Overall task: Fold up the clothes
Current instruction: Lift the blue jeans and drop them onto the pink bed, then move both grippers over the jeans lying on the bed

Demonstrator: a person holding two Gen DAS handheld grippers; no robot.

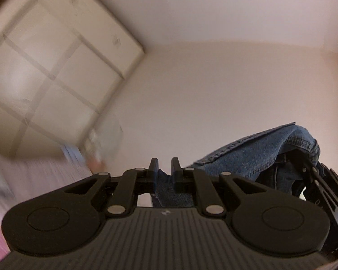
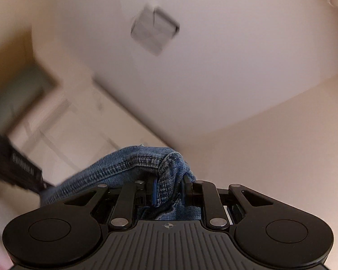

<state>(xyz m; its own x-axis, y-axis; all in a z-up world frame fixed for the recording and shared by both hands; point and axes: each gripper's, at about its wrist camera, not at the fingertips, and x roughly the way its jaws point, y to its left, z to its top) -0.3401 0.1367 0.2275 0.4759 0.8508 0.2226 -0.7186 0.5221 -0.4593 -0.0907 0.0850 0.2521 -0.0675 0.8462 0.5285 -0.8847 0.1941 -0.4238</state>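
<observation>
Both grippers point upward toward the ceiling and hold blue denim jeans in the air. My left gripper [image 1: 164, 168] is shut on a thin edge of the jeans [image 1: 247, 155], which stretch off to the right to the other gripper [image 1: 322, 189]. My right gripper [image 2: 169, 186] is shut on a thick stitched seam of the jeans [image 2: 128, 164], which bunch over its fingers and run left toward the left gripper's body [image 2: 18, 168]. The rest of the garment hangs below, out of view.
A tall cream wardrobe [image 1: 56, 63] with panelled doors stands at the left, blurred; it also shows in the right wrist view [image 2: 83, 130]. A square ceiling fixture [image 2: 154, 30] is overhead. Pink striped bedding [image 1: 33, 175] lies at the lower left.
</observation>
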